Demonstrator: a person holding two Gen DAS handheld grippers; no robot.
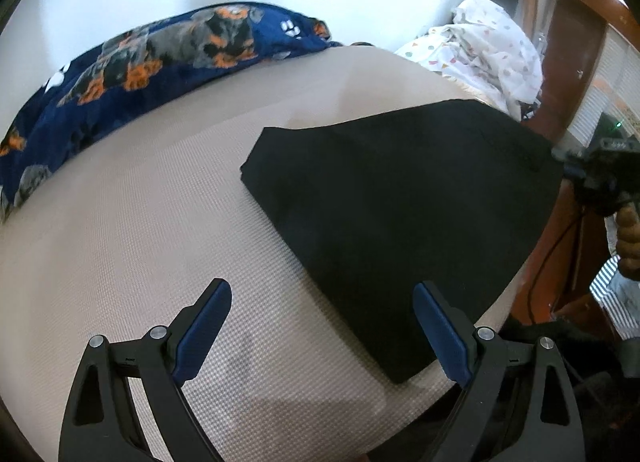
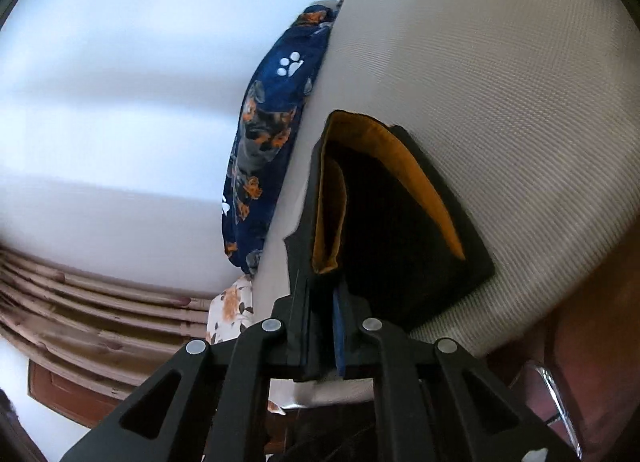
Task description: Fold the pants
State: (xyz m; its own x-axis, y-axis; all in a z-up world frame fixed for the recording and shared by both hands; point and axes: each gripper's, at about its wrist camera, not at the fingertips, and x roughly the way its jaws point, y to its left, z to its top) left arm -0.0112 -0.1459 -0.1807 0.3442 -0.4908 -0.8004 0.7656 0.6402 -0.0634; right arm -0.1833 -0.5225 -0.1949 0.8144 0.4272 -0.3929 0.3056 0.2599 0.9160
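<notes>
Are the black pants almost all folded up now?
Nearly. The black pants already lie as a flat folded stack on the beige bed. The right gripper is shut on one edge, showing orange lining. The left gripper is open and empty. Perhaps one more fold remains.

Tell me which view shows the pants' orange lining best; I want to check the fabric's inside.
The right wrist view. The right gripper is shut on the edge of the black pants, lifting a layer so the orange lining shows. In the left wrist view the pants lie folded on the mattress, all black, with no lining visible.
</notes>
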